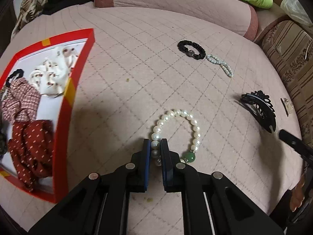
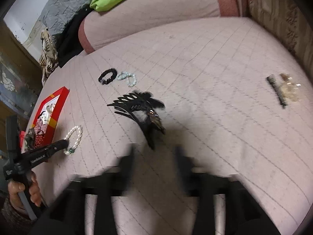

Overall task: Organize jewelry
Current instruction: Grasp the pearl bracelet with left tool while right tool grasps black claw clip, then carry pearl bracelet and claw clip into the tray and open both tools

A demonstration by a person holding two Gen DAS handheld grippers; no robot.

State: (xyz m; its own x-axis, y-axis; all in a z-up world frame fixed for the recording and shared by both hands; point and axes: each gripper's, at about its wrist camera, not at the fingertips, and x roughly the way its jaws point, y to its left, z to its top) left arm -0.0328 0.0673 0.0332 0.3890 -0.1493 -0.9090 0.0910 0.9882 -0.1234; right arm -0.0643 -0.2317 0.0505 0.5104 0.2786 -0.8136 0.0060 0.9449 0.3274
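Left wrist view: red box (image 1: 58,117) at left, left gripper (image 1: 156,146) clamped on pearl bracelet (image 1: 176,129) lying on pink quilt (image 1: 137,68), hair claw (image 1: 260,109) right. Right gripper (image 2: 154,156) parted, empty, blurred; left tool's lettering unreadable.

The left tongs (image 1: 156,146) are reaching in from 6 o'clock in the left wrist view, their blue-padded fingers (image 1: 147,152) pinching close together around a strand of pearls. In the right wrist view the same tongs (image 2: 65,144) are pointing toward 2 o'clock, with the left hand (image 2: 23,190) wrapping the handle at 8 o'clock. The right tongs (image 2: 154,152) are blurring at 6 o'clock, fingers standing wide apart, gripping nothing.
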